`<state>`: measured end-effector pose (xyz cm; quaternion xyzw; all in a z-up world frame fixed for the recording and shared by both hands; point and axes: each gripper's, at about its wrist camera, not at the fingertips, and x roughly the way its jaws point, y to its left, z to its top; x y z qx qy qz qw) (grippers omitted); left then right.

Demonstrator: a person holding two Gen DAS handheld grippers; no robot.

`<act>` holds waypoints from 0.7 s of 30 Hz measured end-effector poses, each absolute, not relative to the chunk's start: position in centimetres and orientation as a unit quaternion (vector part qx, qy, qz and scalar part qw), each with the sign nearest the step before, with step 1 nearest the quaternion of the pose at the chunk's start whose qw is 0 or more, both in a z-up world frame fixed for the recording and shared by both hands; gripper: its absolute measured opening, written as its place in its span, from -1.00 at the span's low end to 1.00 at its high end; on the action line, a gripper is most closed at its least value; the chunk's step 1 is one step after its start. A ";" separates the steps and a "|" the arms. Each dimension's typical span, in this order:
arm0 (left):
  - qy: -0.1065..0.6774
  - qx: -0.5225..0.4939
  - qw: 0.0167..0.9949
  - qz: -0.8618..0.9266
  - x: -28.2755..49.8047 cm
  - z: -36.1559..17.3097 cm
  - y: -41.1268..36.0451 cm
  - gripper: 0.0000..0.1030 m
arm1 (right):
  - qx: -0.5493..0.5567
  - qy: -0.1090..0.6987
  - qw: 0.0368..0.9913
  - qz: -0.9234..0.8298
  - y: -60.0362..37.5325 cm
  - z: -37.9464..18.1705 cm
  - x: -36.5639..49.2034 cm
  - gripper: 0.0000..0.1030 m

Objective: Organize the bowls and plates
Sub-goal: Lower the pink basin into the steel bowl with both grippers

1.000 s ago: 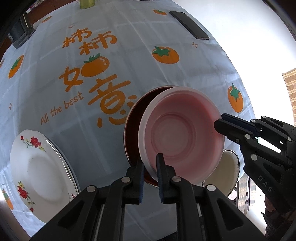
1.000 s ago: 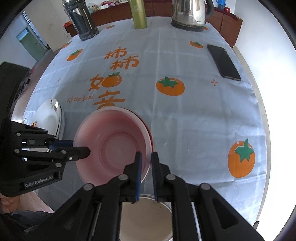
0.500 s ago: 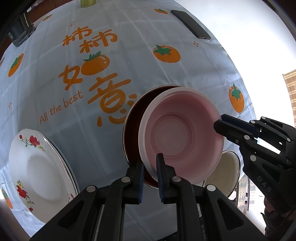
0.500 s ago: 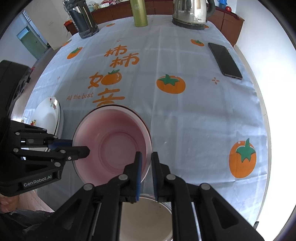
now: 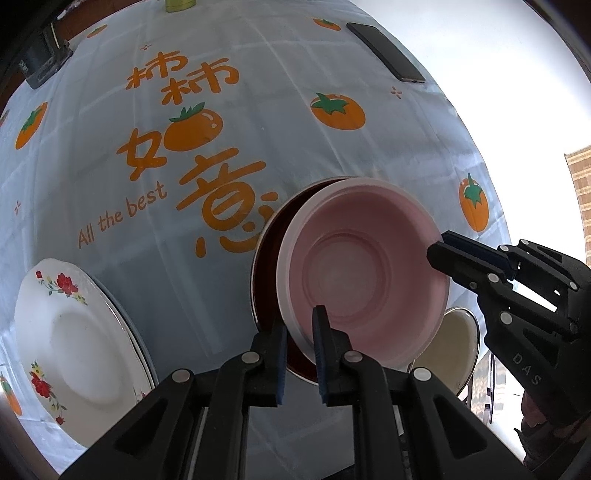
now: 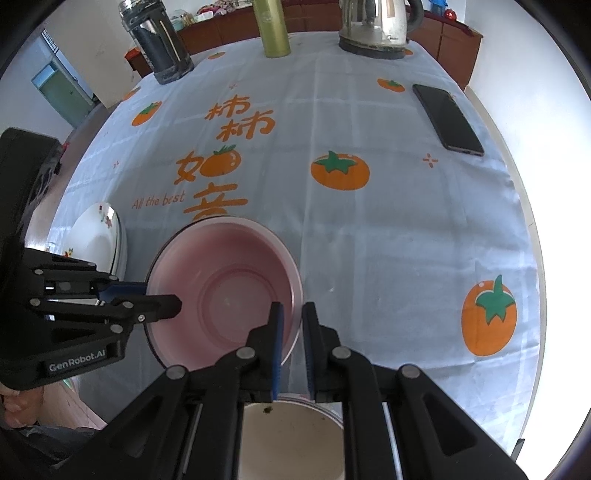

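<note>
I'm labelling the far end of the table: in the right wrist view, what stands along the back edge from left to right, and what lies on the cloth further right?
Dark glass jug → green bottle → steel kettle → black phone, lying flat nearer the right edge.

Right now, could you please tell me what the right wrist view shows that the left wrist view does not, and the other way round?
Only the right wrist view shows the kettle and the dark jug at the table's far edge.

Only the left wrist view shows the dark red dish under the pink bowl.

Both show the pink bowl, with the left claw and the right claw each shut on its rim, the floral plate, the cream bowl and the phone.
</note>
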<state>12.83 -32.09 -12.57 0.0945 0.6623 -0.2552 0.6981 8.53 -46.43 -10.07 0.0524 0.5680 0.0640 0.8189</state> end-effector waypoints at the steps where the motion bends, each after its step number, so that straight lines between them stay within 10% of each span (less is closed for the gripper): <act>1: 0.662 0.095 0.698 -0.255 12.8 -12.6 -32.1 -0.72 | 0.052 0.568 0.819 0.064 -46.4 -10.1 8.5 -0.77; 21: 0.658 0.097 0.702 -0.255 12.9 -12.5 -32.1 -0.72 | 0.052 0.568 0.819 0.064 -46.4 -10.6 8.6 -0.77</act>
